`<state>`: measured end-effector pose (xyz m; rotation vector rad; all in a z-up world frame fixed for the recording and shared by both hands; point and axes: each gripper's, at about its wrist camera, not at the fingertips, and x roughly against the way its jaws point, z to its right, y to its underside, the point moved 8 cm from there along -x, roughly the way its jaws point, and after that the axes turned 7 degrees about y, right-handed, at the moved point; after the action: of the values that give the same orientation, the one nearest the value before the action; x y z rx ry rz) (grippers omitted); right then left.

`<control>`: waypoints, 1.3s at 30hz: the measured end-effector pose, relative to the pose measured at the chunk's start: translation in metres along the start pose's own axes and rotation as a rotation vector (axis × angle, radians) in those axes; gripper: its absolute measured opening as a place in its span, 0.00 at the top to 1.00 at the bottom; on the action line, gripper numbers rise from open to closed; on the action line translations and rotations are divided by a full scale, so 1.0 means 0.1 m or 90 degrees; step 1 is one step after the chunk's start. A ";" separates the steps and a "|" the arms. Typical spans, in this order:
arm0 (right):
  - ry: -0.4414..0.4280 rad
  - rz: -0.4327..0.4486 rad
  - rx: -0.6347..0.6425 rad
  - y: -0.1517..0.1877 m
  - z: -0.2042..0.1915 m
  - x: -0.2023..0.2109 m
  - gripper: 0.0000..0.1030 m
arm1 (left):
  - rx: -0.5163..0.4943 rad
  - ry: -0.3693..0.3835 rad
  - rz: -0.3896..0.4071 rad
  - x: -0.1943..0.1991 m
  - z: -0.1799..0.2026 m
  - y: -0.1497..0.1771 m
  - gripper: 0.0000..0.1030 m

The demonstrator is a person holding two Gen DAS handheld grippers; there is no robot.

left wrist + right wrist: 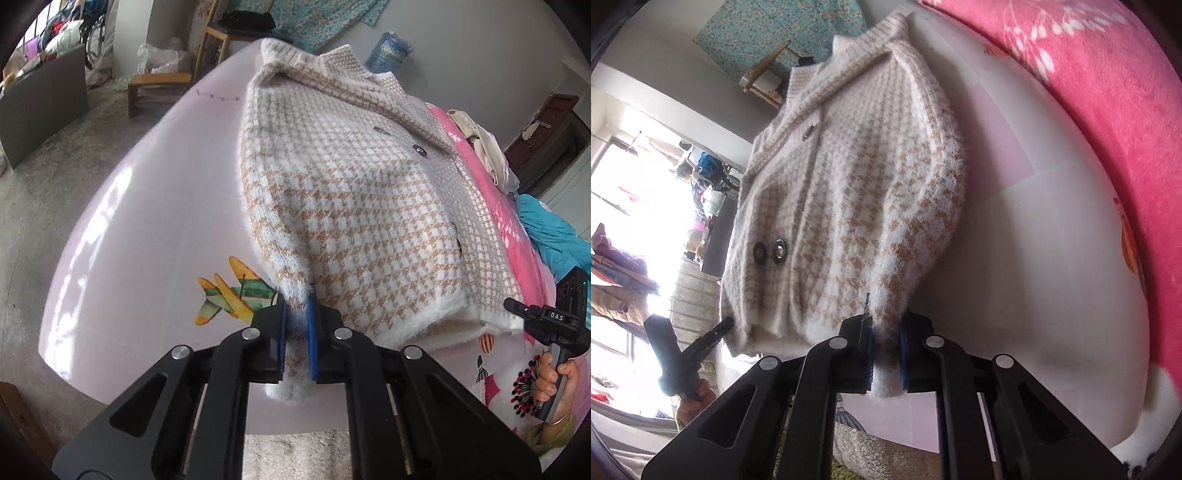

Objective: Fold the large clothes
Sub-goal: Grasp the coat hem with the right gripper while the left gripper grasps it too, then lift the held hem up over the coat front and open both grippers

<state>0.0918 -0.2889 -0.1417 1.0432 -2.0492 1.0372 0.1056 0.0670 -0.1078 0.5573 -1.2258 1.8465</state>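
Gripping a cuff apiece: left gripper [295, 339] pinched tight on the fuzzy end of the sleeve at the cardigan's [354, 206] near-left corner, right gripper [886, 350] clamped the same way on the sleeve end at its near-right corner. Lying face up across the pale sheet [147, 221], collar at the far end, hem nearest, buttons [768, 253] up the middle of the cardigan.

Risks from here:
- Slipping out. Thick, fluffy knit, only the cuff edge between the blue pads; any sharp tug toward the cardigan's middle likely to pull the pile free.
- Dragging the whole cardigan. Slick-looking sheet beneath it; a low, flat pull apt to slide the body toward the sheet's edge left of the cardigan, close by the plane print [236, 291].
- Uneven fold. Sleeves carried across at different heights or speeds probably landing crooked, bunching over the buttons.
- Catching extra layers. Hard to tell from either view whether hem fabric is nipped along with the cuffs; if so, front panel lifting too.
- Snagging on the pink blanket [1108, 110] right of the cardigan, should the right sleeve swing outward.
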 end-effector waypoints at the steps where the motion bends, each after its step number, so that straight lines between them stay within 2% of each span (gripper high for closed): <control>1: -0.008 0.017 0.007 -0.04 -0.05 0.10 0.92 | -0.020 -0.012 0.018 0.11 0.03 -0.04 0.93; 6: -0.021 0.089 0.057 -0.21 -0.25 0.56 0.93 | -0.082 -0.017 0.068 0.54 0.22 -0.22 0.94; 12: -0.015 0.126 0.089 -0.22 -0.30 0.92 0.93 | -0.124 0.007 0.055 0.78 0.41 -0.14 0.94; 15: -0.015 0.116 0.086 -0.10 -0.26 1.07 0.93 | -0.123 0.016 0.033 0.92 0.40 -0.03 0.94; 19: -0.023 0.079 0.064 0.15 -0.16 1.19 0.93 | -0.073 0.038 -0.005 1.05 0.26 0.15 0.94; 22: -0.012 0.042 0.043 0.29 -0.08 1.03 0.93 | -0.038 0.044 -0.022 0.96 0.12 0.26 0.94; 24: -0.012 0.029 0.019 0.27 -0.02 0.91 0.93 | -0.023 0.045 -0.025 0.85 0.06 0.23 0.94; 26: -0.023 0.032 0.003 0.16 -0.03 0.86 0.93 | -0.009 0.059 -0.018 0.78 0.04 0.12 0.94; 32: -0.061 0.101 -0.023 -0.35 -0.17 0.91 0.93 | -0.001 0.082 0.049 0.67 0.05 -0.43 0.93; 36: -0.070 0.132 -0.035 -0.76 -0.26 0.78 0.93 | 0.016 0.103 0.080 0.48 0.04 -0.82 0.93; 39: -0.076 0.146 -0.037 -1.11 -0.32 0.61 0.92 | 0.014 0.096 0.088 0.25 0.04 -1.12 0.93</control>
<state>0.1602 -0.3269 -0.0373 0.8737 -2.3246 1.0413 0.1838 0.0932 -0.0278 0.3442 -1.1696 1.9811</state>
